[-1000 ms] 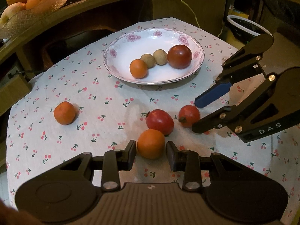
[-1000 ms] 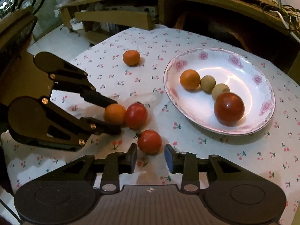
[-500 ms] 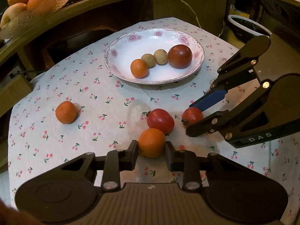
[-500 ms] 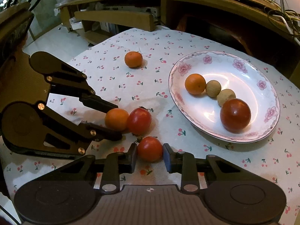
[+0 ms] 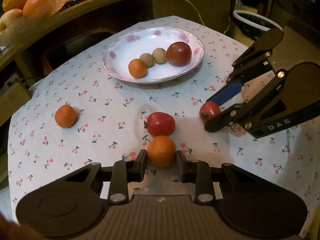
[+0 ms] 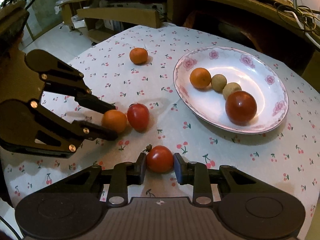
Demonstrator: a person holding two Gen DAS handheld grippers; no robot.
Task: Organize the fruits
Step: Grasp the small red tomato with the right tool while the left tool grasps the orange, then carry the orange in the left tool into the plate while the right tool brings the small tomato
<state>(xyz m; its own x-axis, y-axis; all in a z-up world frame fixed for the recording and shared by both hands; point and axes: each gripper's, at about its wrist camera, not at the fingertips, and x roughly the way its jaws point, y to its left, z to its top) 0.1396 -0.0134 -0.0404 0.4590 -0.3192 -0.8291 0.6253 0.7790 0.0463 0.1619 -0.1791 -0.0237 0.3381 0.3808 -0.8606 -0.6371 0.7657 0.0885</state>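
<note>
My left gripper (image 5: 161,159) is shut on an orange mandarin (image 5: 161,151) that rests on the cherry-print tablecloth (image 5: 104,108). A larger red tomato (image 5: 161,123) touches the mandarin's far side. My right gripper (image 6: 160,165) is shut on a small red tomato (image 6: 159,158), also on the cloth. A white floral plate (image 5: 120,60) further back holds a mandarin (image 5: 137,68), two small brown fruits (image 5: 153,58) and a dark red tomato (image 5: 179,53). Another mandarin (image 5: 65,116) lies alone at the left.
A wooden desk edge (image 5: 60,18) curves behind the table, carrying a basket of large oranges (image 5: 24,2) and cables. A white-rimmed bin (image 5: 254,24) stands off the table at the right. The tablecloth edge drops off to the left.
Both grippers moved forward and closed: the left around the near mandarin, the right around the small tomato. The fruits on the plate have not moved.
</note>
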